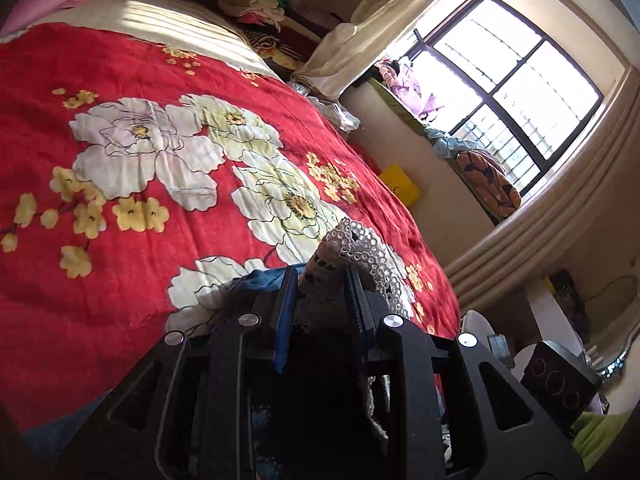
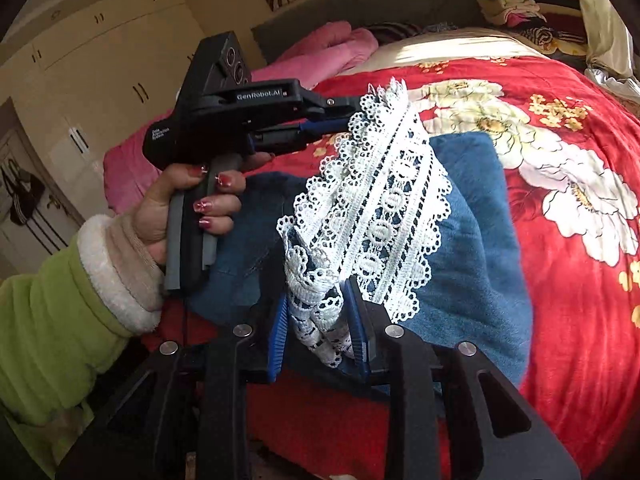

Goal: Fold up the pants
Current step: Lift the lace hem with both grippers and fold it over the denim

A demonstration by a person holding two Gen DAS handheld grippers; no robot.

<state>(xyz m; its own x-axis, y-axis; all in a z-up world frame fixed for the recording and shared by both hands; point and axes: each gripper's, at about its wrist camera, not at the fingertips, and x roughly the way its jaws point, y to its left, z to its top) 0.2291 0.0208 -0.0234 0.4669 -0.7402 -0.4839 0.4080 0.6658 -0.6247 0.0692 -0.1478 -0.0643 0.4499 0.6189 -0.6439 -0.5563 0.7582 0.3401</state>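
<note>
My right claw is clamped on the lower corner of the white lace trim sewn to the hem of the blue denim pants; its blue-padded fingers press the lace from both sides. My left claw grips the upper end of the same lace strip, so the trim hangs stretched and tilted between my two claws, lifted above the rest of the garment. From my left wrist view the left claw shows the lace bunched between its black fingers, with a bit of blue denim beside them.

The pants lie spread on the red floral quilt that covers the bed, their blue body resting flat under the raised hem. My left hand, with red-painted nails and a green sleeve with a white fleecy cuff, holds the black handle of the left claw.

At the head of the bed sits a pink blanket, with a pile of folded clothes in the far corner. Cream wardrobe doors stand behind my left hand. In the left wrist view a dark-framed window lets in bright light, an orange patterned cushion rests on its sill, and a yellow box sits beside the bed.
</note>
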